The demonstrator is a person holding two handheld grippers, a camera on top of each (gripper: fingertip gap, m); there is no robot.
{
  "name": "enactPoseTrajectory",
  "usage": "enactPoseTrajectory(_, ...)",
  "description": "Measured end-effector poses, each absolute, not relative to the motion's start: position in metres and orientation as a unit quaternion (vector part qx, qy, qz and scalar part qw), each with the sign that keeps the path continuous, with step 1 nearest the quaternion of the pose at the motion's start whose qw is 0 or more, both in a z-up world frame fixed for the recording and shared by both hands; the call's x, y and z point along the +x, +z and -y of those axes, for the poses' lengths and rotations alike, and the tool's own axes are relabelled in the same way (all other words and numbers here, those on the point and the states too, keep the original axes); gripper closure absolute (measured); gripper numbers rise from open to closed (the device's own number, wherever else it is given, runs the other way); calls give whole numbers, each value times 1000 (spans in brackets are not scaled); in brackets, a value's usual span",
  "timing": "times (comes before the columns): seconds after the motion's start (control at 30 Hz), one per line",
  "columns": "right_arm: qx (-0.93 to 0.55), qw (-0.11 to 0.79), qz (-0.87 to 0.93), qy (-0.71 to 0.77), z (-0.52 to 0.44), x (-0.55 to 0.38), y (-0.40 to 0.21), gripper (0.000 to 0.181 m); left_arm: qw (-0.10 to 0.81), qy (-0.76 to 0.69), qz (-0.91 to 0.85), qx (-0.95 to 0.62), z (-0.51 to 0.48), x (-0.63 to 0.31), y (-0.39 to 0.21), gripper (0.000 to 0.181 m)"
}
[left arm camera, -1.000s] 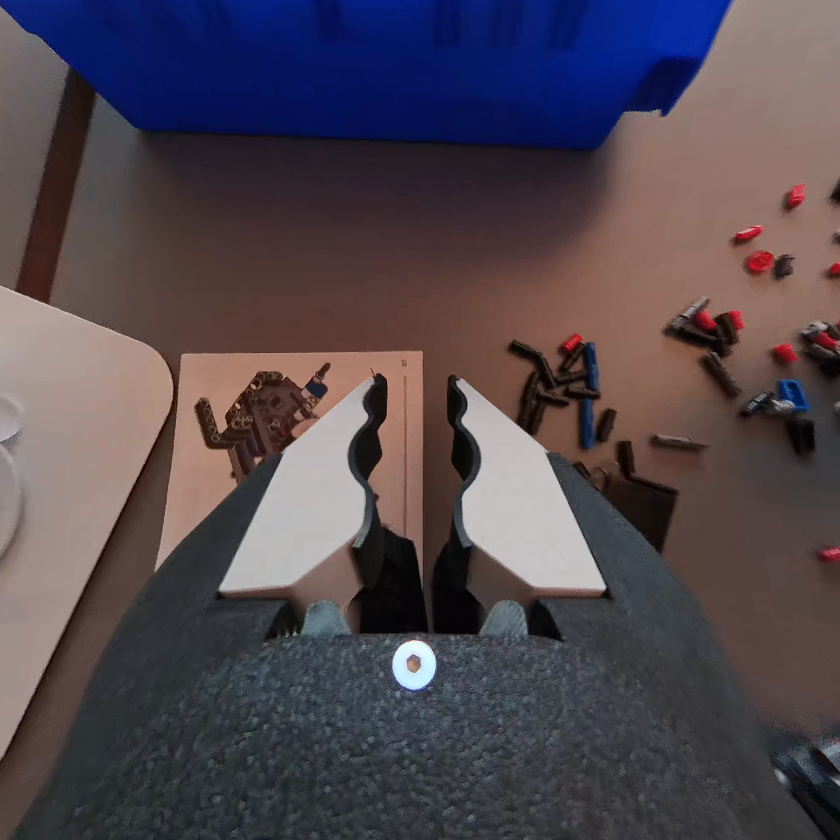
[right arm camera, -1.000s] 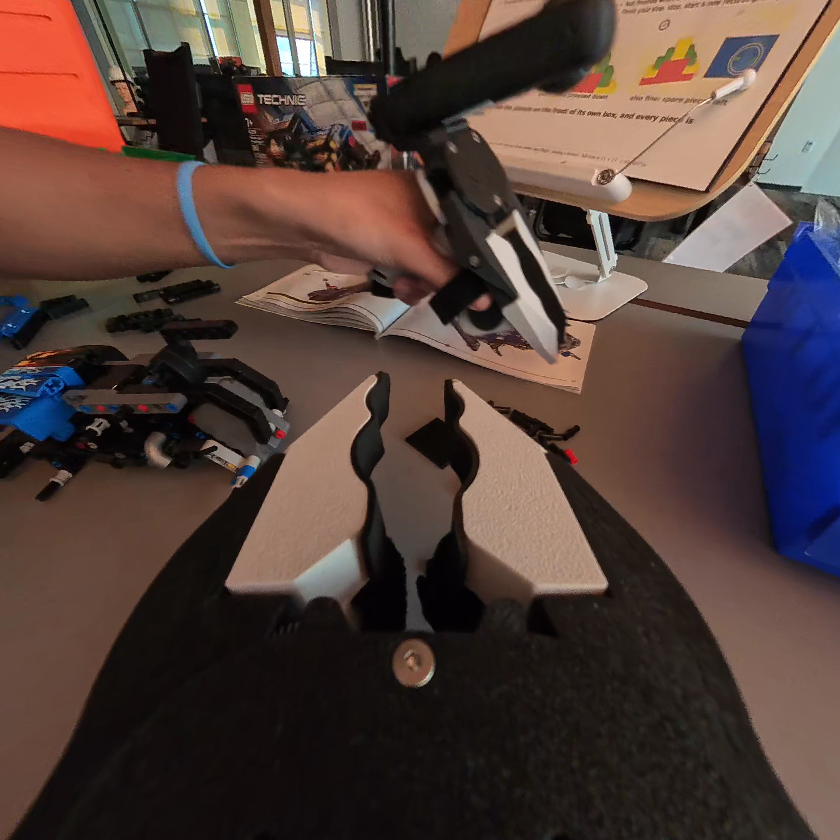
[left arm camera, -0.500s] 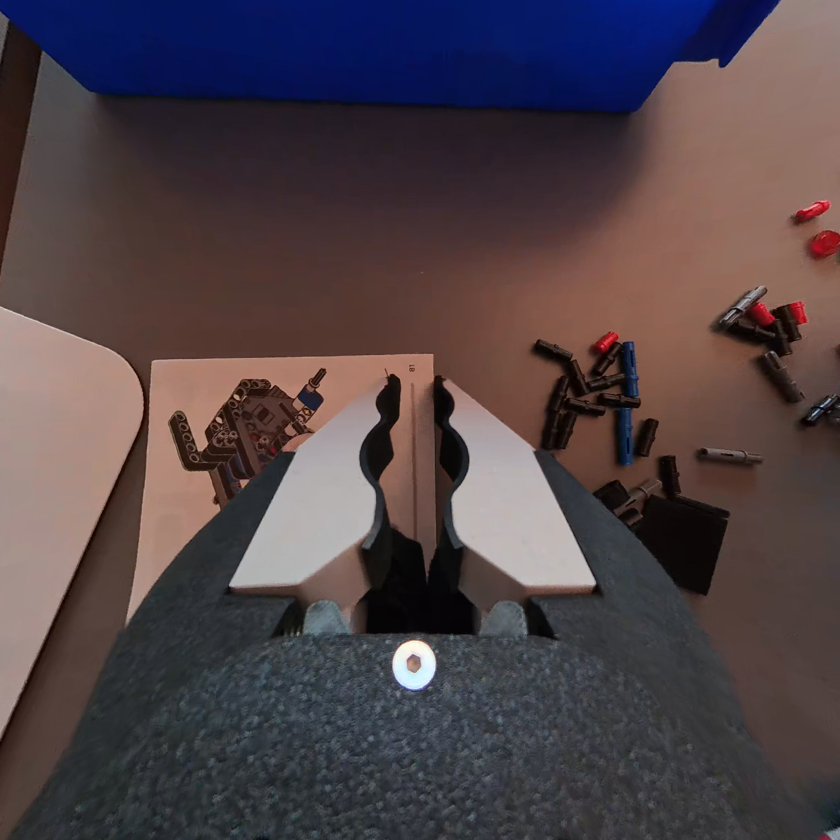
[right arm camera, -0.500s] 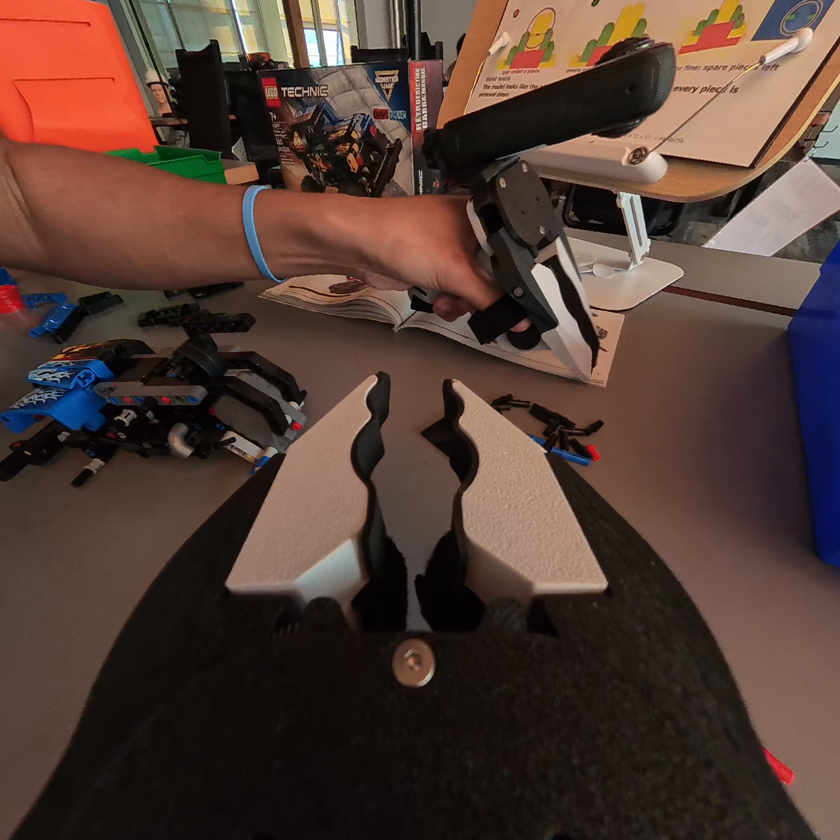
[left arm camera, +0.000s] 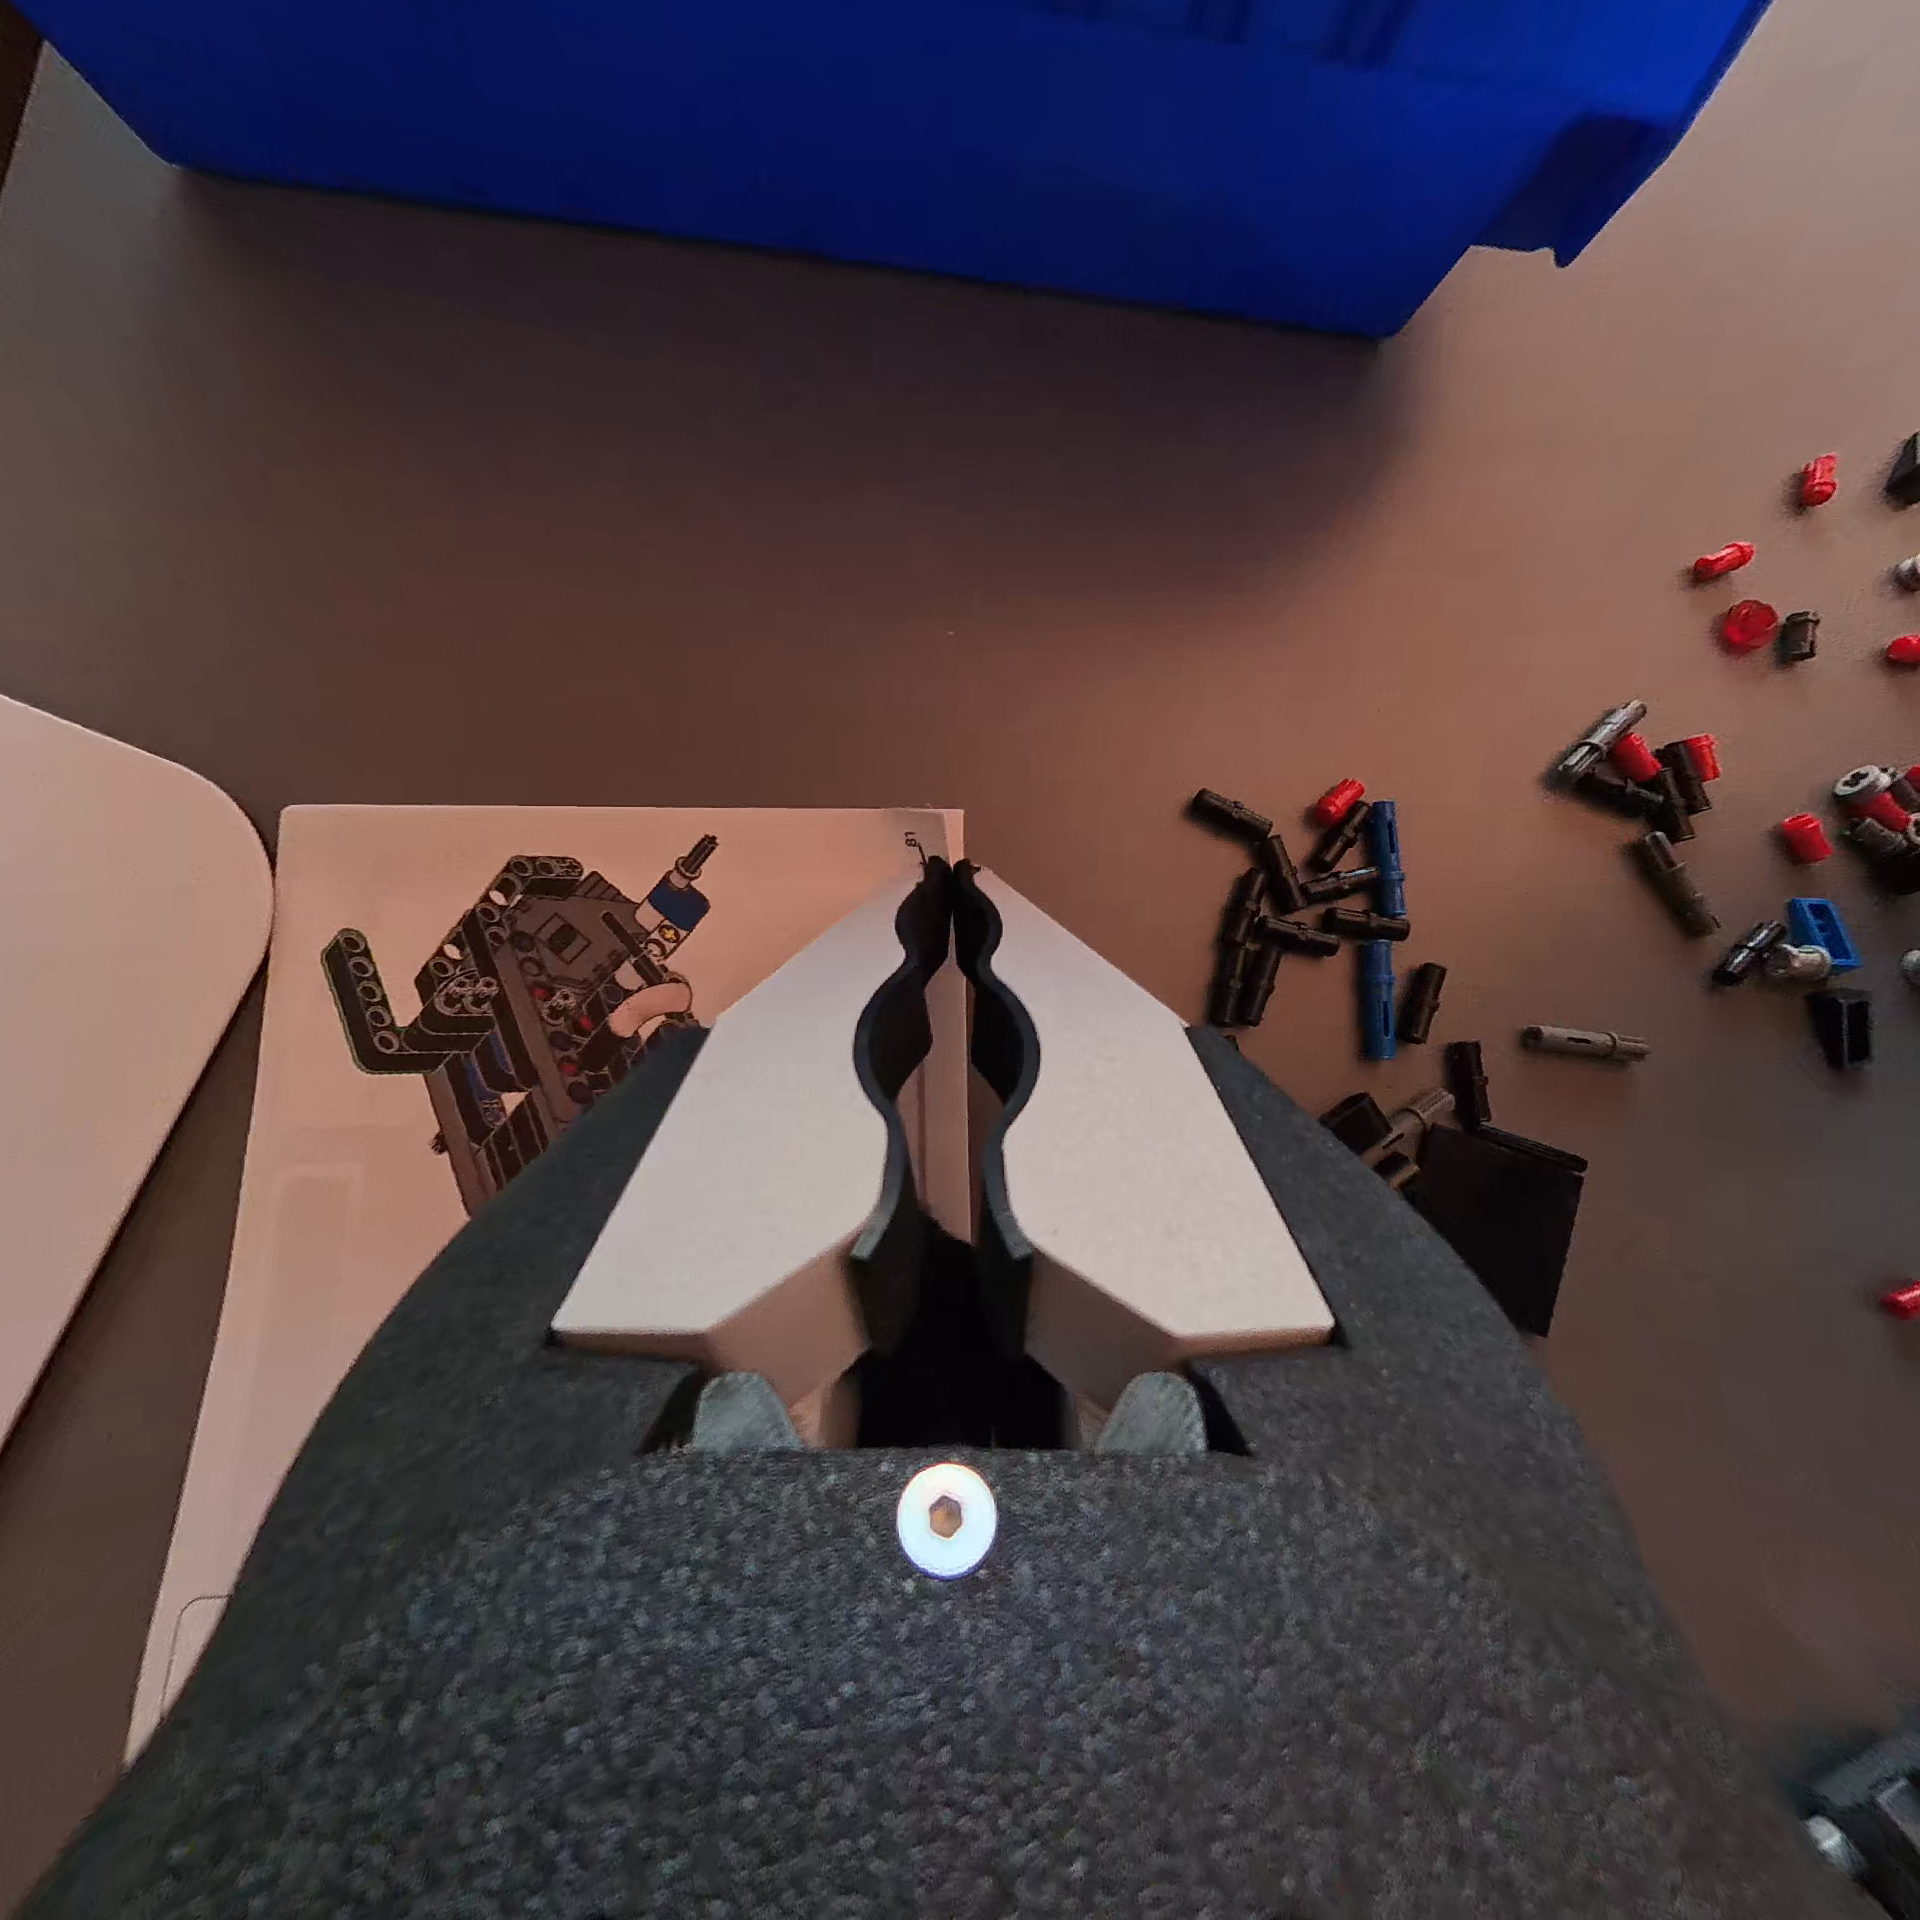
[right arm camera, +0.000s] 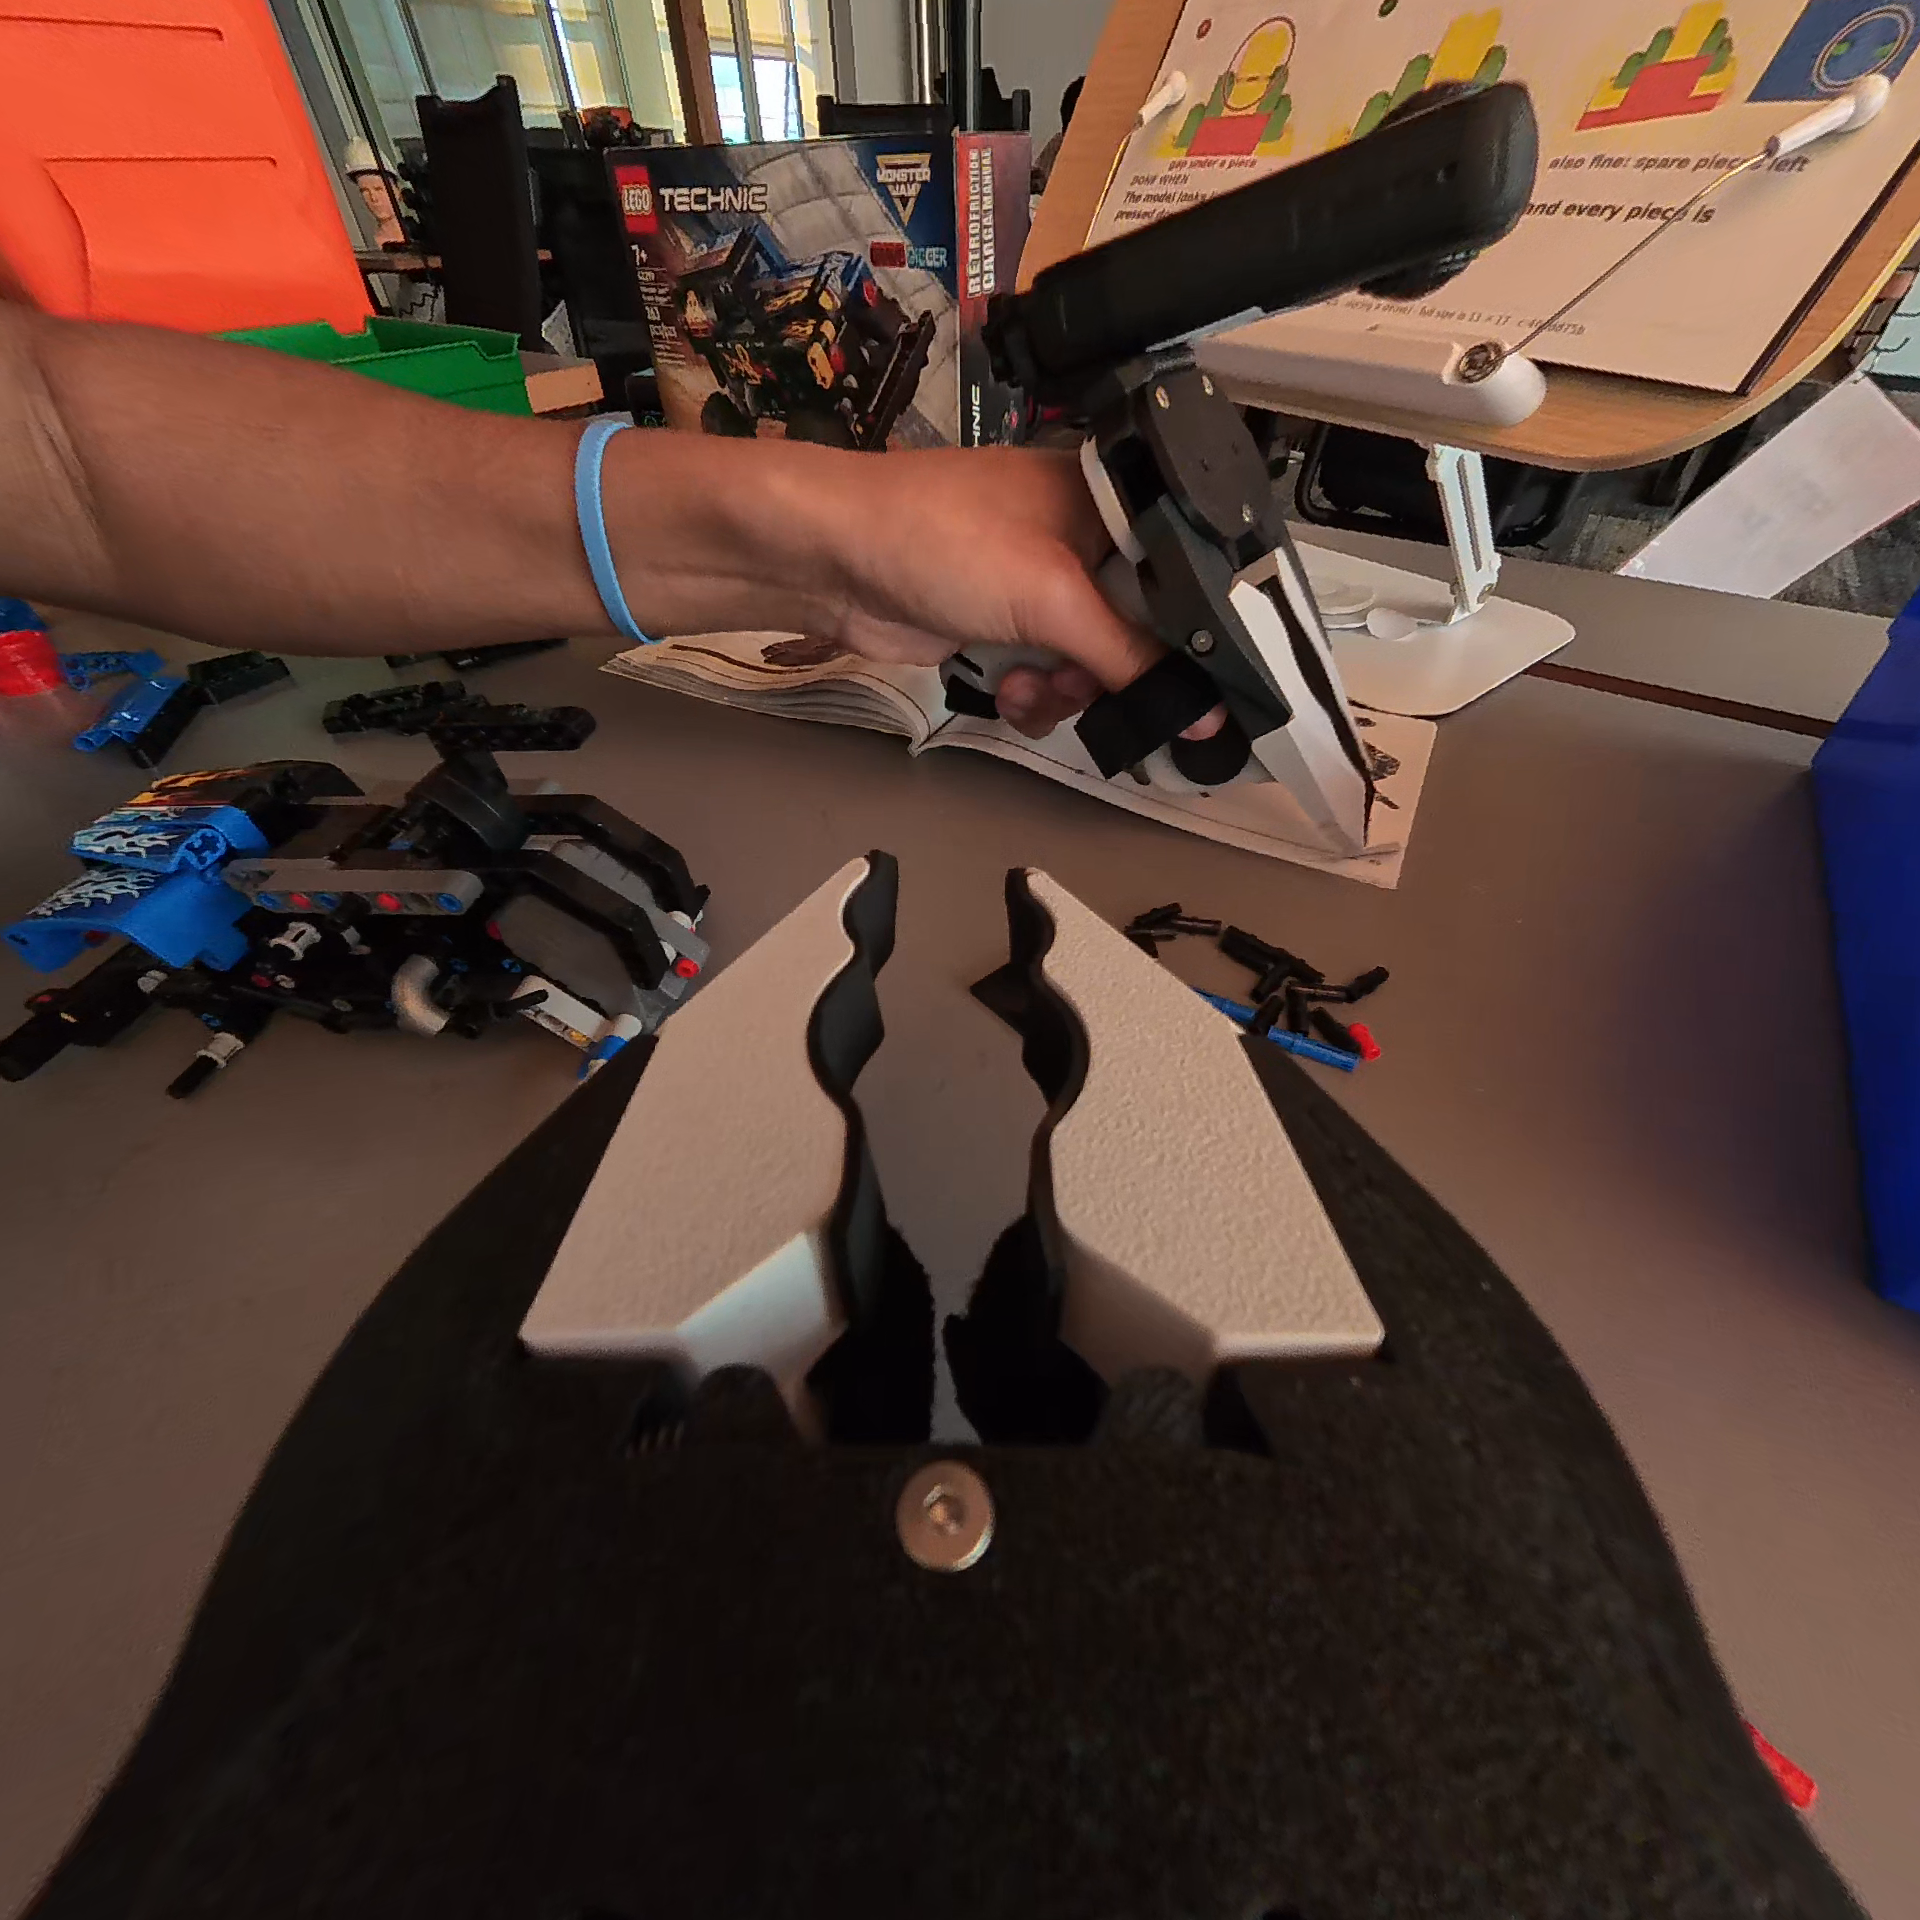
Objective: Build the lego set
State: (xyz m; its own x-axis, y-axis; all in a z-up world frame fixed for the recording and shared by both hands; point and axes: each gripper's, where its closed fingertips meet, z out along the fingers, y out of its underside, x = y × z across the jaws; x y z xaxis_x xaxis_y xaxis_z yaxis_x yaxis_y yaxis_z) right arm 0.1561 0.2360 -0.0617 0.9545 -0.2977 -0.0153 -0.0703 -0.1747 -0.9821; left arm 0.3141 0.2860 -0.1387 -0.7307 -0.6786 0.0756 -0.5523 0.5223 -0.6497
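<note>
An open instruction booklet (left arm camera: 582, 935) lies on the grey table; it also shows in the right wrist view (right arm camera: 1039, 738). My left gripper (left arm camera: 951, 868) is shut, its tips meeting on the page's far right corner. In the right wrist view it (right arm camera: 1356, 821) points steeply down onto that corner, held by a hand. My right gripper (right arm camera: 951, 873) is open and empty above the table. A partly built blue and black model (right arm camera: 343, 914) lies to its left. Black and blue pins (right arm camera: 1268, 977) and a black flat panel (left arm camera: 1496, 1216) lie beyond it.
A blue bin (left arm camera: 831, 125) stands past the booklet and at the right wrist view's right edge (right arm camera: 1870, 935). A white stand base (left arm camera: 104, 987) holding a board (right arm camera: 1455, 208) is left of the booklet. Red, black and blue small parts (left arm camera: 1766, 779) are scattered right. The set's box (right arm camera: 790, 291) stands behind. The gap from one gripper's tips to the other's is roughly 20 cm.
My left gripper's jaws have closed from open to shut over the booklet's page corner, and it has come lower onto the page. My right gripper stays open.
</note>
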Motion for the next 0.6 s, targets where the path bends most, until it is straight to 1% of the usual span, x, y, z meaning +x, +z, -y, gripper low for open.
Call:
enactPoseTrajectory(0.03, -761, 631, -121, -90, -236, 156, -62, 161, 95, -336, -867, -355, -286, 314, -139, 181)
enactPoseTrajectory(0.5, -757, 626, -149, -115, -233, 168, -62, 160, 152, -327, -877, -317, -294, 314, -130, 181)
enactPoseTrajectory(0.6, -771, 591, -193, -134, -229, 188, -71, 159, 153, -328, -875, -322, -298, 313, -132, 181)
